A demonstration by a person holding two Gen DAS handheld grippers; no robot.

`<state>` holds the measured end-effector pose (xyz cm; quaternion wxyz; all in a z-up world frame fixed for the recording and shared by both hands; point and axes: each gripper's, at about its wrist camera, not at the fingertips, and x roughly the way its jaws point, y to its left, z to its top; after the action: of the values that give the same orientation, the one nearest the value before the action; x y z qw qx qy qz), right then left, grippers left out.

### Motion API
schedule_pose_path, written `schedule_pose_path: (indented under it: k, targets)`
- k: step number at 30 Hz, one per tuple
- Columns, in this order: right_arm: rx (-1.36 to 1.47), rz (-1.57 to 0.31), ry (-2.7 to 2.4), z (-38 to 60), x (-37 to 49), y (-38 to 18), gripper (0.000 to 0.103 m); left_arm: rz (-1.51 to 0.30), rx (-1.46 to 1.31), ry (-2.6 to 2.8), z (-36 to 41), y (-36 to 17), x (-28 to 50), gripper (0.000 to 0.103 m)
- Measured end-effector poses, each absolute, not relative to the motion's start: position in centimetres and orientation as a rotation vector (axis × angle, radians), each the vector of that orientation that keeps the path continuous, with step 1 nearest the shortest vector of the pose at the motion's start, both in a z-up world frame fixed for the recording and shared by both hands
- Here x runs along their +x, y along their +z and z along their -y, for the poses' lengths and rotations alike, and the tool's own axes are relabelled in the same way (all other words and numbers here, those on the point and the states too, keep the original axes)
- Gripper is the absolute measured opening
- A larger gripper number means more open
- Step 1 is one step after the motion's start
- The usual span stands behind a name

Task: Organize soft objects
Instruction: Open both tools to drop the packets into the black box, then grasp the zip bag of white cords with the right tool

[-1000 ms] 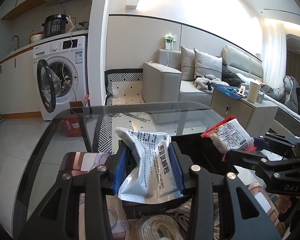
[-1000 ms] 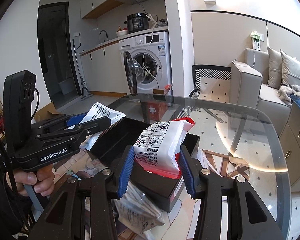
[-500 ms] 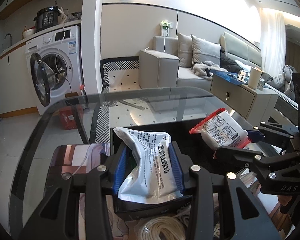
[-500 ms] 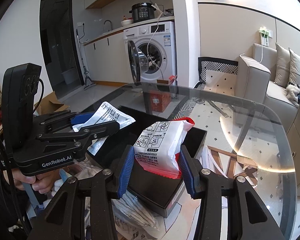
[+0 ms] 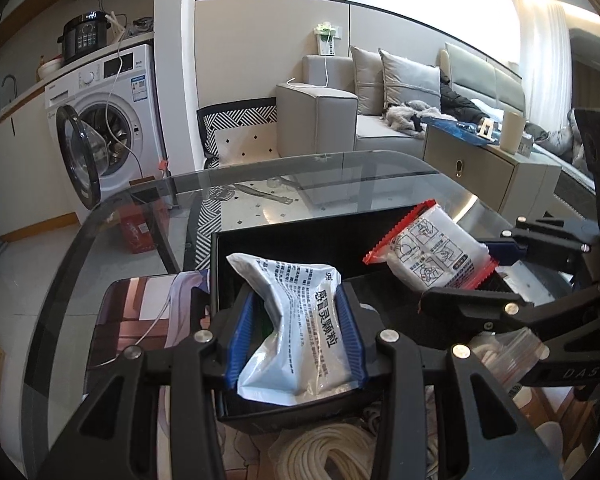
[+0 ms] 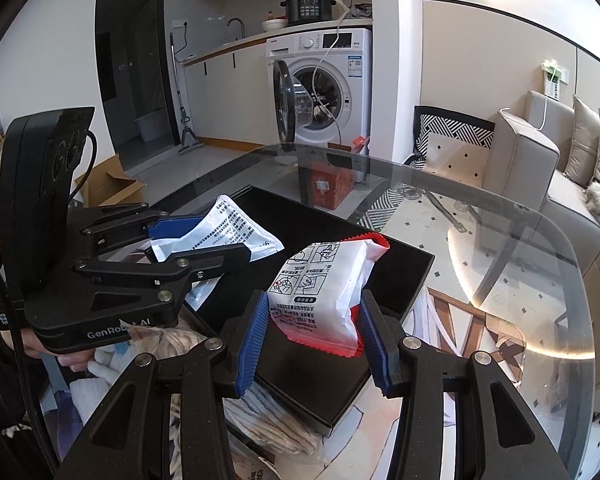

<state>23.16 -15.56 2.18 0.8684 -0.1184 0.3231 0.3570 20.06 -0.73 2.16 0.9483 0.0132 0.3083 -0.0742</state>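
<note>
Now over the black box (image 5: 300, 240): left gripper (image 5: 296, 340) clamped on a white-and-blue sachet (image 5: 300, 320), right gripper (image 6: 312, 340) clamped on a red-edged white packet (image 6: 320, 288), both packs held above the box interior, not resting in it. Compared with a second ago, both grippers further forward over the box. Underneath, a glass table (image 6: 520, 260); coiled white rope (image 5: 332, 452) at its near edge. Beyond, a washing machine (image 5: 108, 120) with door open, and a grey sofa (image 5: 340, 120).
</note>
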Motion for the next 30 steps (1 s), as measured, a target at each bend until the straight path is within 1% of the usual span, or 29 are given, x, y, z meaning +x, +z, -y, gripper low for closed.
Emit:
schedule_pose_path:
  k: [10,11,14,15,16,18,19,20,21,22,25,30]
  targets:
    - [-0.254,-0.674,0.748,16.0,23.0,2.3,0.046,-0.634,0.028,-0.146,1.0,2.2,19.3,0.039]
    - [-0.255,-0.659,0.731,16.2,22.8,2.5,0.047,-0.636,0.028,-0.146,1.0,2.2,19.4,0.040]
    - [-0.245,-0.622,0.700,16.9,22.1,3.2,0.056,-0.644,0.011,-0.158,0.8,2.4,19.4,0.042]
    - [-0.245,-0.609,0.681,17.2,21.9,3.5,0.068,-0.640,0.002,-0.163,0.7,2.6,19.3,0.048]
    - [-0.246,-0.599,0.664,17.5,21.6,3.7,0.084,-0.634,-0.002,-0.161,0.6,2.7,19.1,0.063]
    - [-0.243,-0.568,0.632,18.3,20.8,4.2,0.094,-0.612,-0.016,-0.172,0.5,3.1,18.7,0.074]
    - [-0.241,-0.562,0.622,18.7,20.5,4.3,0.095,-0.606,-0.015,-0.173,0.5,3.3,18.4,0.081]
    - [-0.239,-0.563,0.614,19.0,20.3,4.4,0.096,-0.600,-0.012,-0.167,0.6,3.5,18.2,0.085]
    - [-0.234,-0.566,0.598,19.5,20.1,4.5,0.099,-0.595,-0.009,-0.159,0.6,3.6,18.0,0.092]
    - [-0.226,-0.566,0.588,19.9,19.9,4.6,0.100,-0.588,-0.011,-0.153,0.5,3.8,17.7,0.097]
    - [-0.194,-0.569,0.571,21.1,19.2,4.8,0.102,-0.577,-0.027,-0.143,-0.2,4.2,16.8,0.103]
    - [-0.173,-0.568,0.540,22.6,17.7,4.9,0.102,-0.578,-0.050,-0.109,-1.5,4.4,15.6,0.103]
